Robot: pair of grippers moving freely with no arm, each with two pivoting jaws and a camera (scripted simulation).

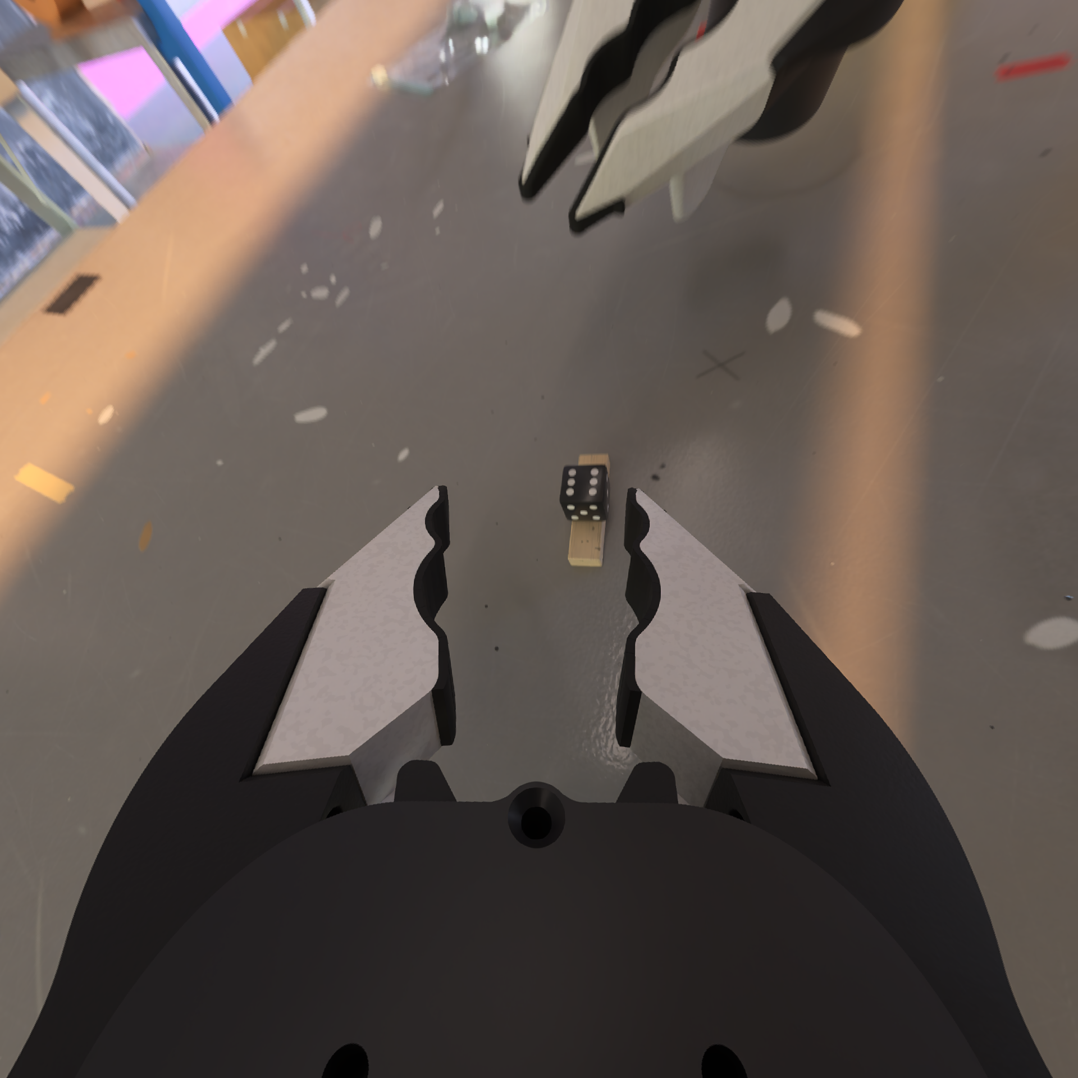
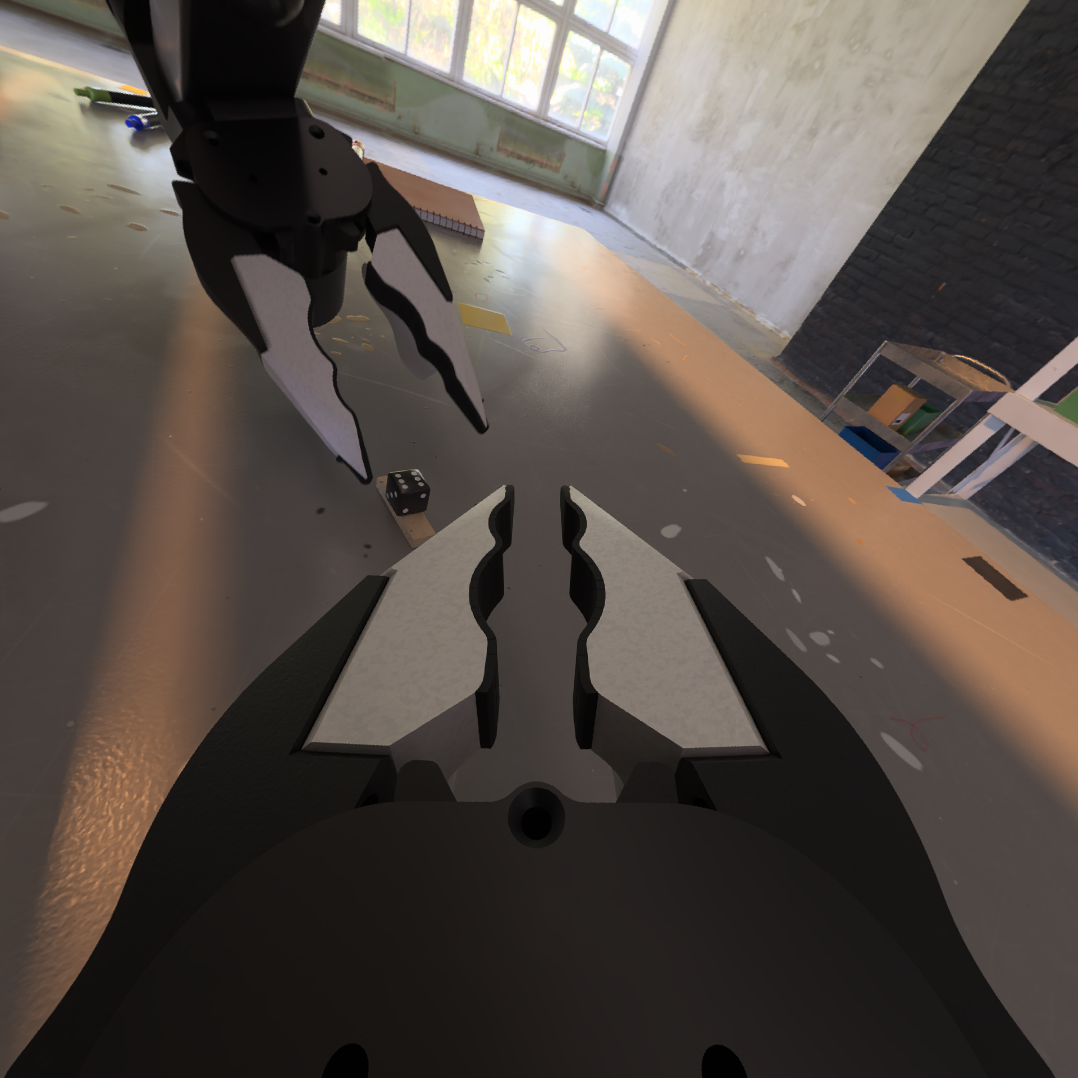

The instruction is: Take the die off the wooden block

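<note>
A black die with white pips (image 1: 585,493) sits on a small pale wooden block (image 1: 588,542) lying flat on the grey surface. My left gripper (image 1: 536,496) is open and empty, hovering above and just short of the die, which shows between its fingertips, nearer the right finger. In the right wrist view the die (image 2: 408,493) and block (image 2: 415,528) lie left of my right gripper (image 2: 536,493), whose jaws stand a little apart and empty. The left gripper (image 2: 424,452) hangs over the die there. The right gripper (image 1: 554,207) shows beyond the block in the left wrist view.
A brown spiral notebook (image 2: 446,204) lies behind the left gripper. Markers (image 2: 114,96) lie at the far left. A metal shelf (image 2: 910,402) with boxes stands at the right by a dark brick wall. A clear glass bottle (image 1: 449,52) lies far off.
</note>
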